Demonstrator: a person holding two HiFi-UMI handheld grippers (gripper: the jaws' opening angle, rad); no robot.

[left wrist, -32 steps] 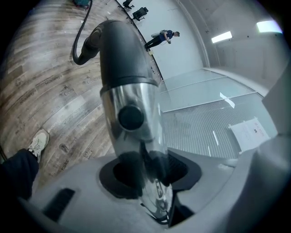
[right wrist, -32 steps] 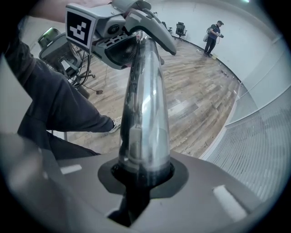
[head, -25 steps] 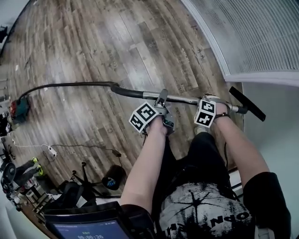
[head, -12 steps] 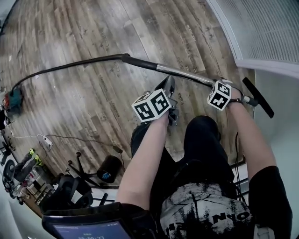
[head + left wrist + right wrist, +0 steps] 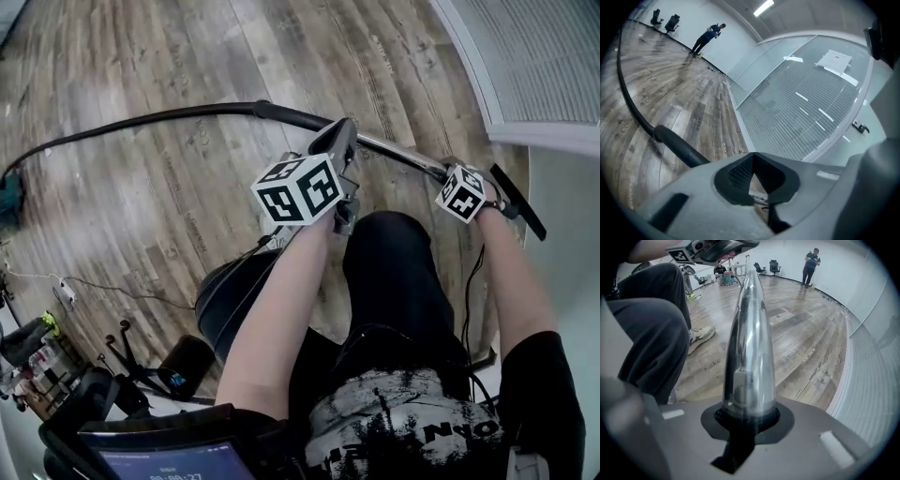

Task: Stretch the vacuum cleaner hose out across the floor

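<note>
- As your right gripper (image 5: 747,420) clamped the vacuum's metal tube (image 5: 749,333), your left gripper (image 5: 757,183) sat closed and empty.
- The black hose (image 5: 141,120) trailed from that tube leftward across the wooden floor (image 5: 187,216).

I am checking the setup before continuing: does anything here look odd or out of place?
The left gripper is shut on nothing; only the right gripper holds the metal tube. Nothing looks spilled or damaged.

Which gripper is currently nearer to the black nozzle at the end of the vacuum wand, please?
Right. The right gripper grips the metal tube just beside the nozzle; the left gripper, shut and empty, sits farther along the tube, near the black hose cuff.
</note>
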